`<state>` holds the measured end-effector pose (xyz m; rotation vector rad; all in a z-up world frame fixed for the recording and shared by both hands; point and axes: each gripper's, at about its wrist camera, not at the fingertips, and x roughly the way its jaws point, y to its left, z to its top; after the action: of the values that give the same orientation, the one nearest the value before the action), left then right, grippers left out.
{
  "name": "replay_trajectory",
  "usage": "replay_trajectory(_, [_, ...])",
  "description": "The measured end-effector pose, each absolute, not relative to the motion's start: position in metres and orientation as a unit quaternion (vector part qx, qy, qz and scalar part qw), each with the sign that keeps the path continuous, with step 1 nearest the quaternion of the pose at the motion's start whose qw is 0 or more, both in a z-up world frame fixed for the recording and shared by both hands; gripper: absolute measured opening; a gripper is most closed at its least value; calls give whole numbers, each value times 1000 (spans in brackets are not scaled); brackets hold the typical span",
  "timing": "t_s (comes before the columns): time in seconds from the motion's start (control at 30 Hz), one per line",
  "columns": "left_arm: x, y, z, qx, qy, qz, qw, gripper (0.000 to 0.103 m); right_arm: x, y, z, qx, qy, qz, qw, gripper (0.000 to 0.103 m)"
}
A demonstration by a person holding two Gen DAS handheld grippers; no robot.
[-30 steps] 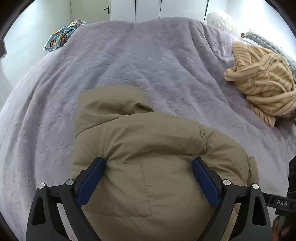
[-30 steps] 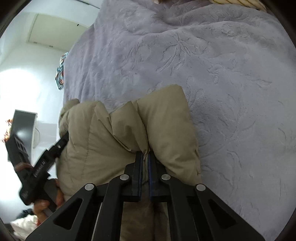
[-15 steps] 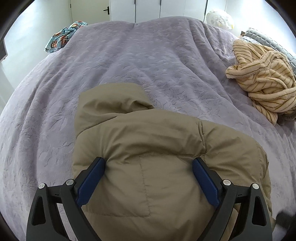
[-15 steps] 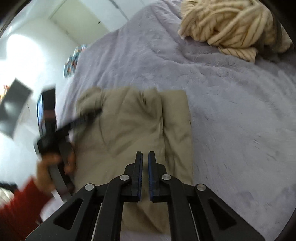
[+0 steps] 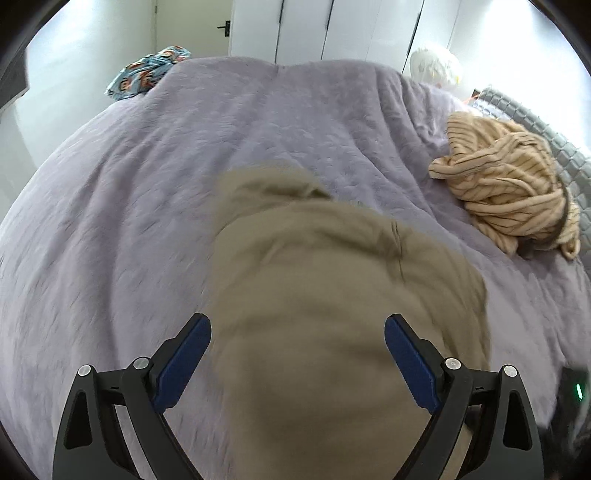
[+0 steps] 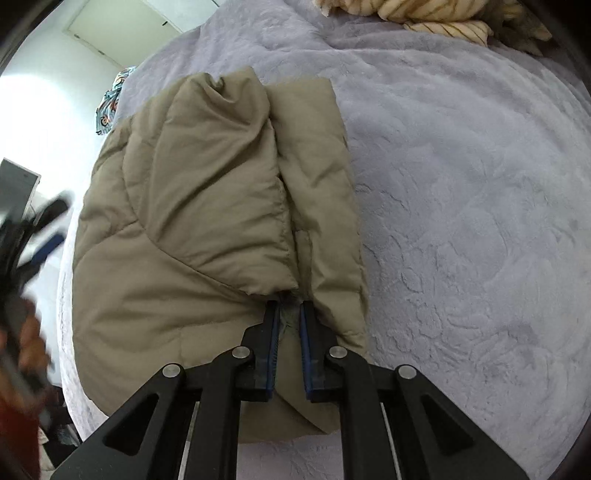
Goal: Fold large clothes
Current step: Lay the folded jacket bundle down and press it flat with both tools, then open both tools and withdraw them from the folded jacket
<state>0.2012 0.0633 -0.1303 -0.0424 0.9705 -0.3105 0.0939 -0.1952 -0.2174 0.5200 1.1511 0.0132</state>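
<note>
A tan padded jacket [image 5: 314, 295] lies folded on the lilac bed cover [image 5: 221, 129]. My left gripper [image 5: 297, 332] hovers over its near part, blurred by motion, with the blue pads [image 5: 184, 354] wide apart and nothing pinched: open. In the right wrist view the jacket [image 6: 184, 221] shows a sleeve folded over the body. My right gripper [image 6: 288, 314] sits at the seam where that fold meets the right strip. Its jaws are opening, a narrow gap shows between the pads, and I see no fabric gripped. The left gripper [image 6: 37, 240] appears blurred at the left edge, held by a hand [image 6: 26, 339].
A crumpled cream striped garment [image 5: 509, 195] lies on the right side of the bed, also at the top of the right view as the striped garment [image 6: 443, 22]. A patterned blue cloth [image 5: 147, 74] hangs at the far left corner. White wardrobe doors stand behind.
The left gripper has pulled back and up, so the jacket sits further right and blurred. The right gripper has come down close to the jacket, and its pads have parted slightly.
</note>
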Motion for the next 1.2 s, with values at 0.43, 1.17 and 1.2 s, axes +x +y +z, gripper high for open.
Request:
replay_trajectory(0.43, [135, 93, -200, -58, 514, -142, 844, 103, 107, -184, -225, 219, 557, -12, 801, 10])
replay_trajectory(1.17, [114, 83, -130, -58, 562, -118, 816, 103, 72, -155, -145, 213, 584, -33, 783, 15])
replay_trajectory(1.2, [111, 83, -127, -55, 563, -119, 816, 103, 70, -156, -145, 215, 584, -32, 782, 15])
